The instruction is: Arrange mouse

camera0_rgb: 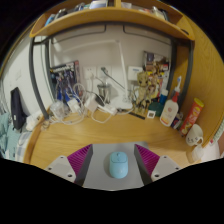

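A pale blue mouse [118, 164] lies on a grey mouse mat [101, 176] on the wooden desk [100, 133]. My gripper [117, 160] is open, with its magenta pads [82, 159] standing wide at either side of the mat. The mouse sits midway between the fingers with a clear gap on both sides, resting on the mat on its own. The lower ends of the fingers are hidden.
Beyond the mat, the back of the desk holds a tangle of cables and chargers [72, 100]. Bottles and small figures [178, 108] crowd the back right. A wooden shelf [110, 18] runs overhead. A dark object [17, 105] stands at the far left.
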A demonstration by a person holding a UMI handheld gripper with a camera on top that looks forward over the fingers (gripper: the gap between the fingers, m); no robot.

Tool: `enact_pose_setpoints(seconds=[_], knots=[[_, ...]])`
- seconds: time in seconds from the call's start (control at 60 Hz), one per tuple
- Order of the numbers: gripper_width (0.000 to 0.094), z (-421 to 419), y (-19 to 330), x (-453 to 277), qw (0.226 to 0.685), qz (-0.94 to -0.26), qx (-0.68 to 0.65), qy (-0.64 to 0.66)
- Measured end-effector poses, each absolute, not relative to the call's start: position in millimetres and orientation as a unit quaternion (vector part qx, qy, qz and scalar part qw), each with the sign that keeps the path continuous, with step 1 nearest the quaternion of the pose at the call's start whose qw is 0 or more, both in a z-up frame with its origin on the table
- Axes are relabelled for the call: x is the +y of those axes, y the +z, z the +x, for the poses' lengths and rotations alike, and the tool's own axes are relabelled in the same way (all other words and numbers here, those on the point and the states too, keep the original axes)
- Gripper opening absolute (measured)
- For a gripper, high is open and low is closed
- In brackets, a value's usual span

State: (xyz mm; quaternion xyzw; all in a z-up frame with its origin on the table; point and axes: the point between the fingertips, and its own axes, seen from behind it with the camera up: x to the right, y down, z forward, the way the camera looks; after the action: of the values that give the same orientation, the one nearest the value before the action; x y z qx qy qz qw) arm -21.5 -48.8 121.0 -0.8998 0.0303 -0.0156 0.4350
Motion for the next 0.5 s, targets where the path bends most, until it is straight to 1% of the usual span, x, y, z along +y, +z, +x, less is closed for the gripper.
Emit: enact_pose_setpoints(seconds=[0.117,0.217,0.333,0.5], knots=[[0.0835,-37.7,180.8,-66.9,0.459,-0.888,0.025,-0.007],[0.0834,-46.0,217.3,-85.6,0.475,-0.879,0.021,0.003],[0.0834,-48.0,242.3,-110.5,0.483,-0.875,0.015,0.022],[0.0827,-30.9,262.7,-136.4,0.494,-0.869,0.007,0.026]])
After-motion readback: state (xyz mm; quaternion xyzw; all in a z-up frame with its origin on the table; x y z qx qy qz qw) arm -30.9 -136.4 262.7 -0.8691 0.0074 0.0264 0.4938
